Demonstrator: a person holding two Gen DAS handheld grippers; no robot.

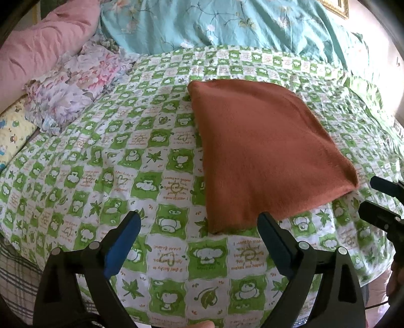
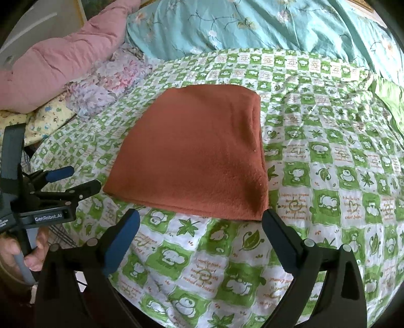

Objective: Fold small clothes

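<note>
A rust-brown cloth (image 1: pixel 262 151) lies folded flat on the green-and-white checked bedspread (image 1: pixel 126 156). My left gripper (image 1: pixel 199 222) is open and empty, just short of the cloth's near left corner. My right gripper (image 2: pixel 200 219) is open and empty, just short of the cloth (image 2: pixel 197 154) at its near right edge. The right gripper's fingers (image 1: pixel 383 201) show at the right edge of the left wrist view. The left gripper (image 2: pixel 73 181) shows open at the left of the right wrist view, beside the cloth's near left corner.
A teal floral quilt (image 1: pixel 227 22) is bunched at the back. A pink quilt (image 1: pixel 40 43) and a floral pillow (image 1: pixel 73 85) lie at the back left. A yellow patterned cloth (image 1: pixel 12 133) sits at the left edge. The bedspread (image 2: pixel 341 151) extends right of the cloth.
</note>
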